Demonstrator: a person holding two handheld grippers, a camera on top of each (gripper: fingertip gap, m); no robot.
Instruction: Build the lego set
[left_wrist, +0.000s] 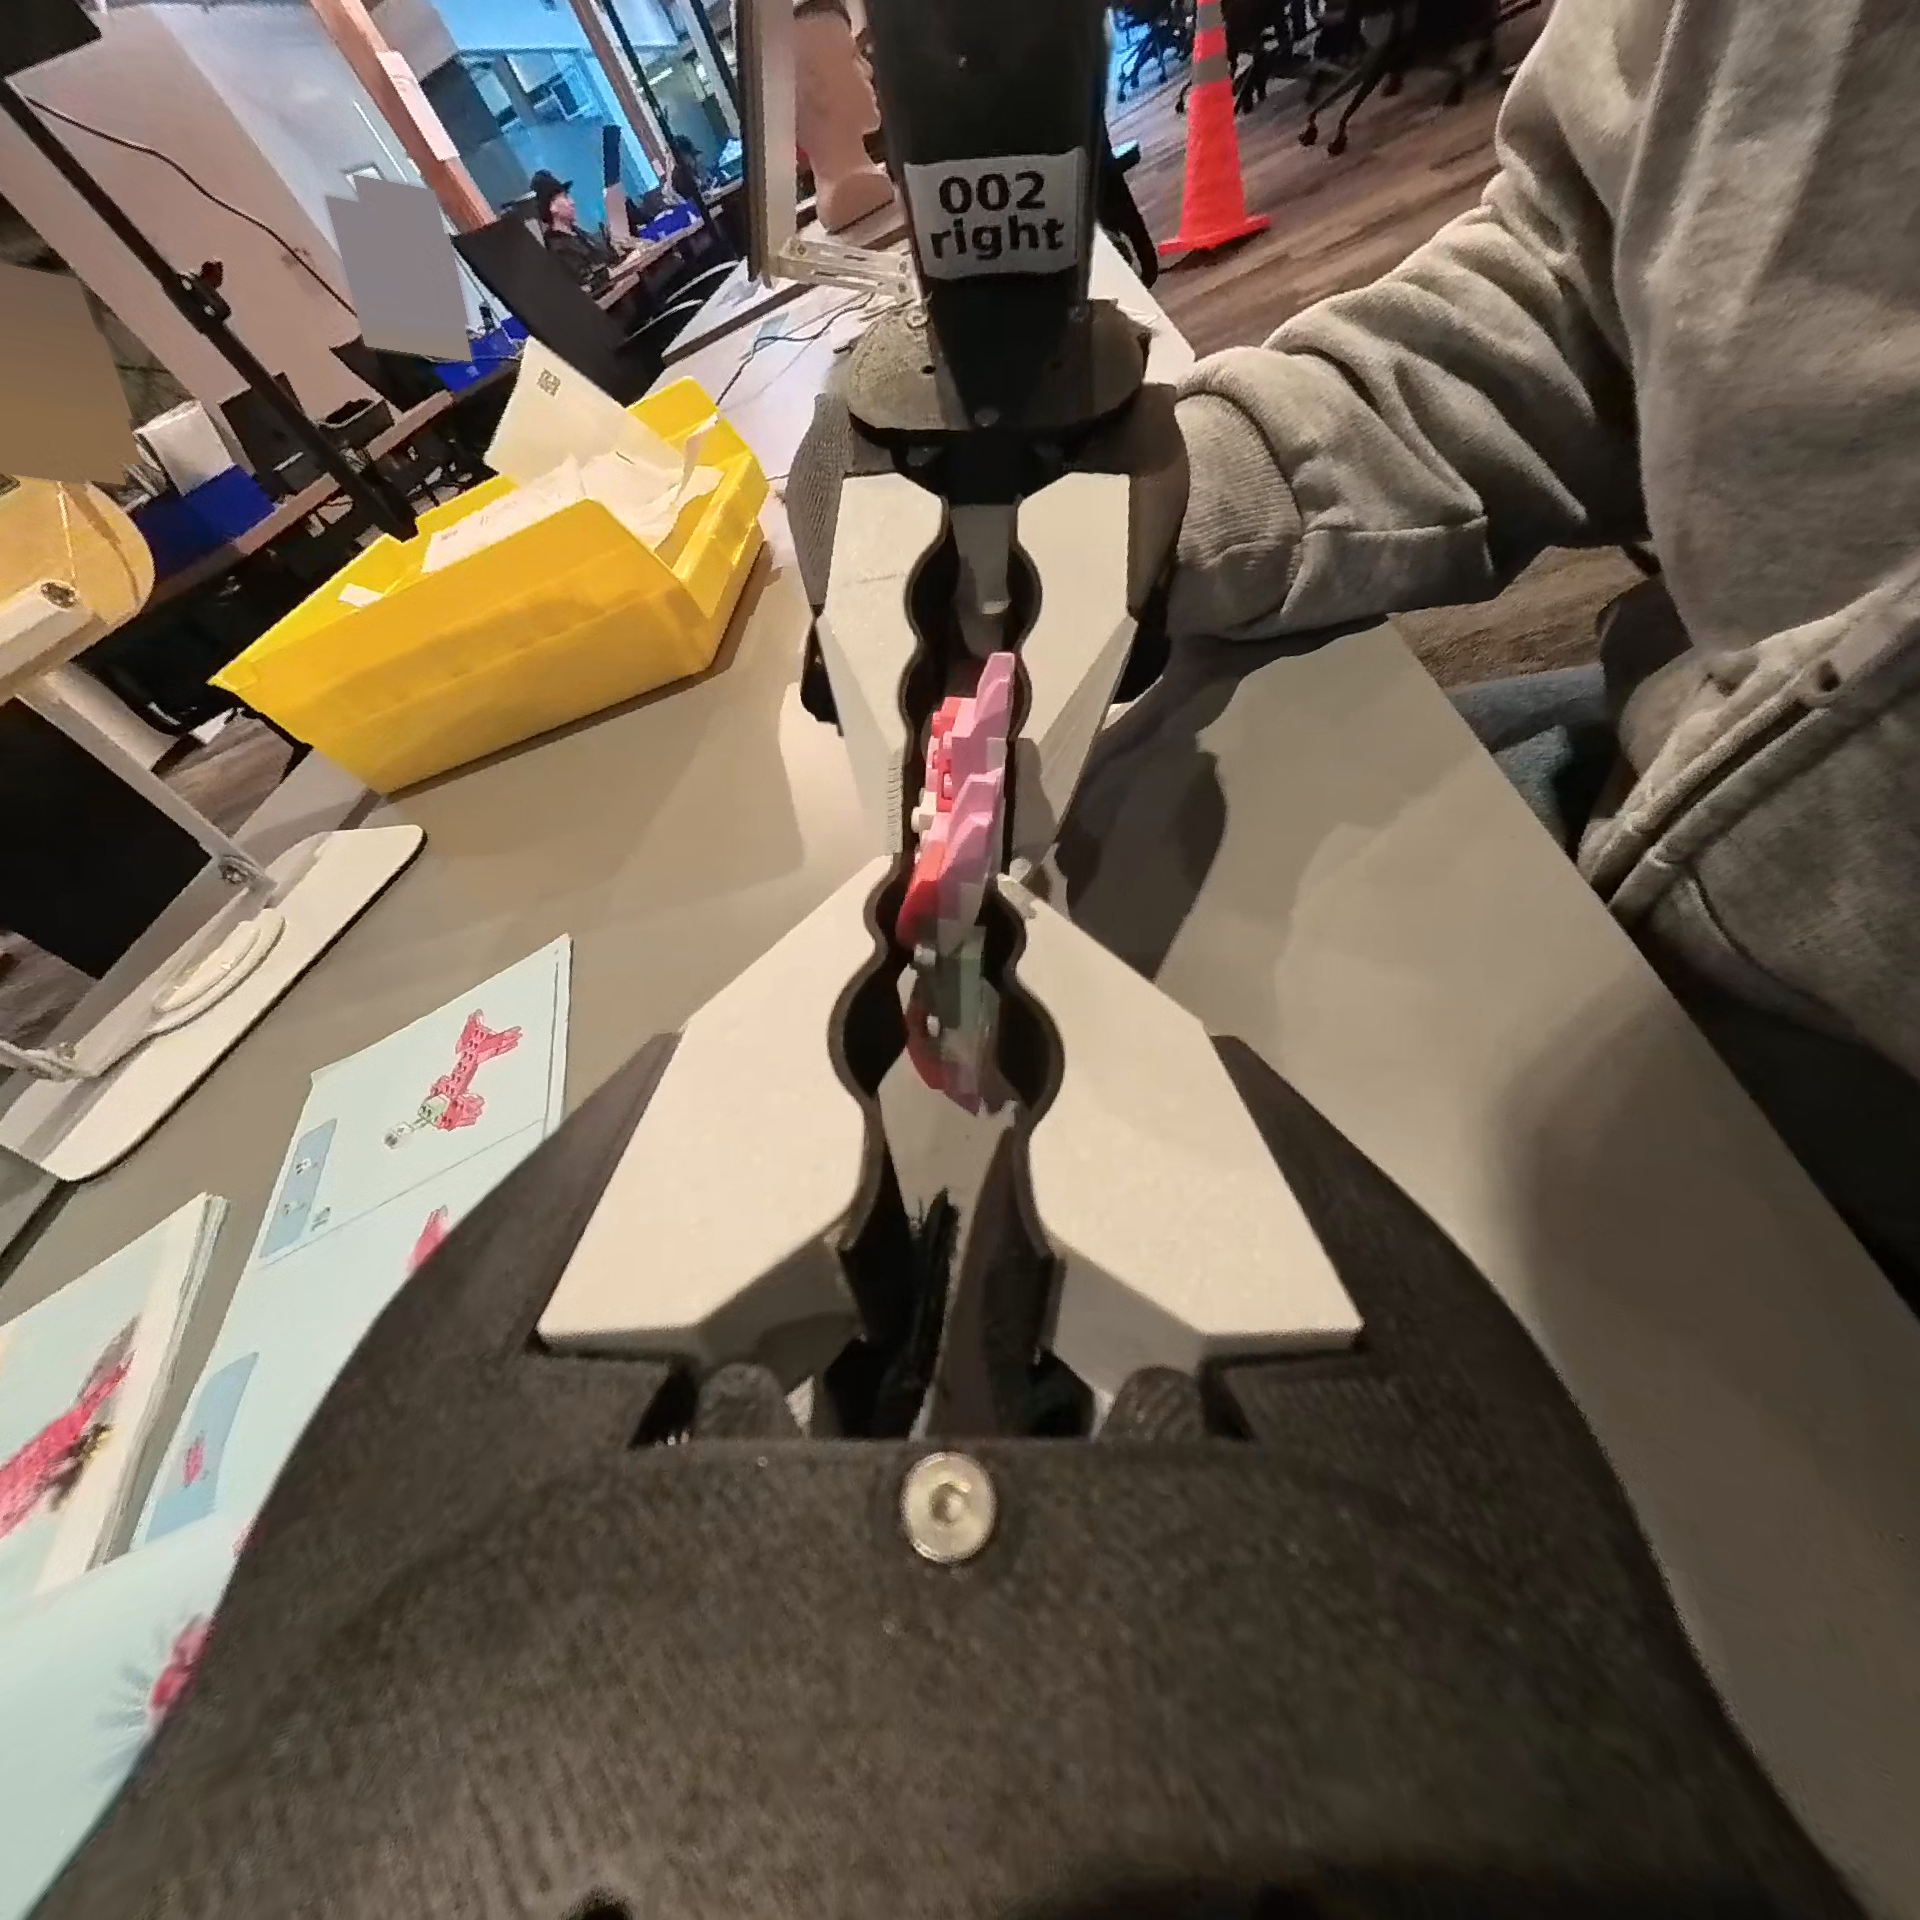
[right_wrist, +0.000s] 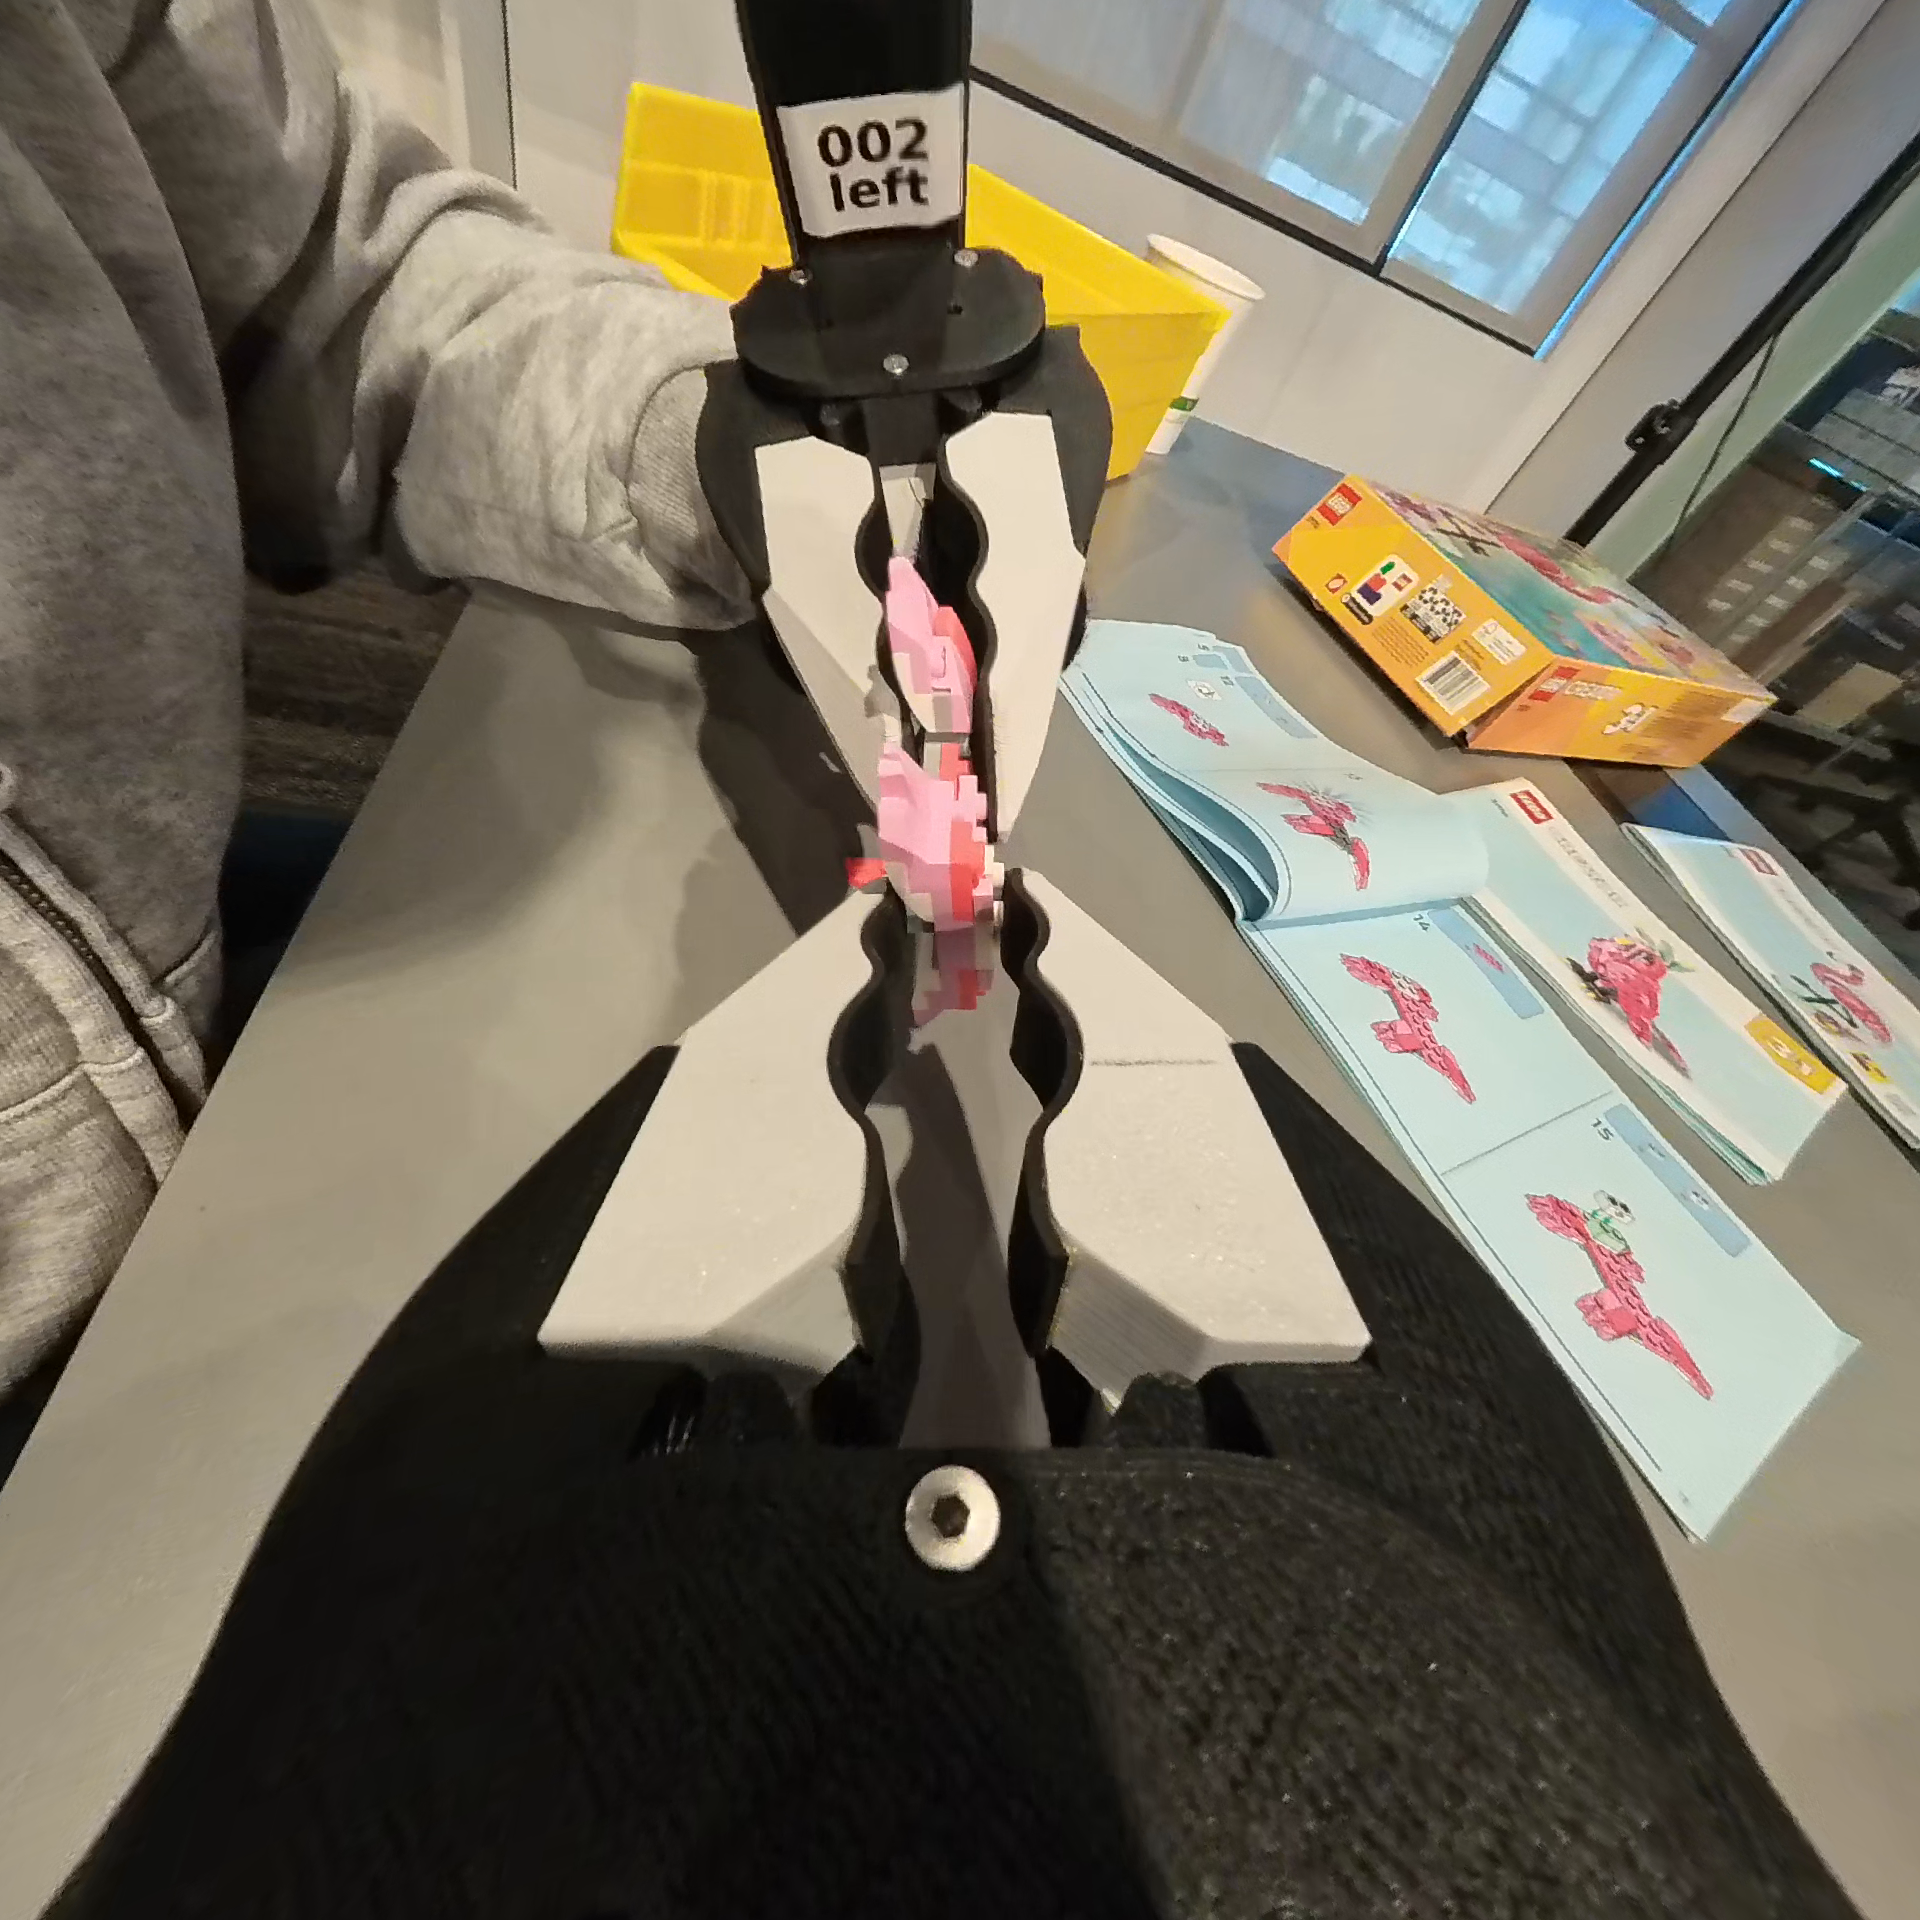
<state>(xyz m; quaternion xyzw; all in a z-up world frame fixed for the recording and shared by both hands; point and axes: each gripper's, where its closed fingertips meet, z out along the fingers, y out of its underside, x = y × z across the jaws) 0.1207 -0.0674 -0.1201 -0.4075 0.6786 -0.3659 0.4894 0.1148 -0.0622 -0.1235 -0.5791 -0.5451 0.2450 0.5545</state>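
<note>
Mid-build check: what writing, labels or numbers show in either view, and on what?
I won't quote writing; these carry it.
White label on right tongs: sharp print.
White label on left tongs: sharp print.
Orange box: logos, barcode, small print blurred.
Open booklets: step numbers, logo.
Paper in yellow bin: too small.
Pink model, clamped by both tongs: none.

the two grippers meet tip to tip above the table (right_wrist: 540, 935), both closed on the lego build (right_wrist: 930, 831) between them, with booklets (right_wrist: 1455, 997) and box (right_wrist: 1496, 623) right, bin (left_wrist: 520, 613) left.
</note>
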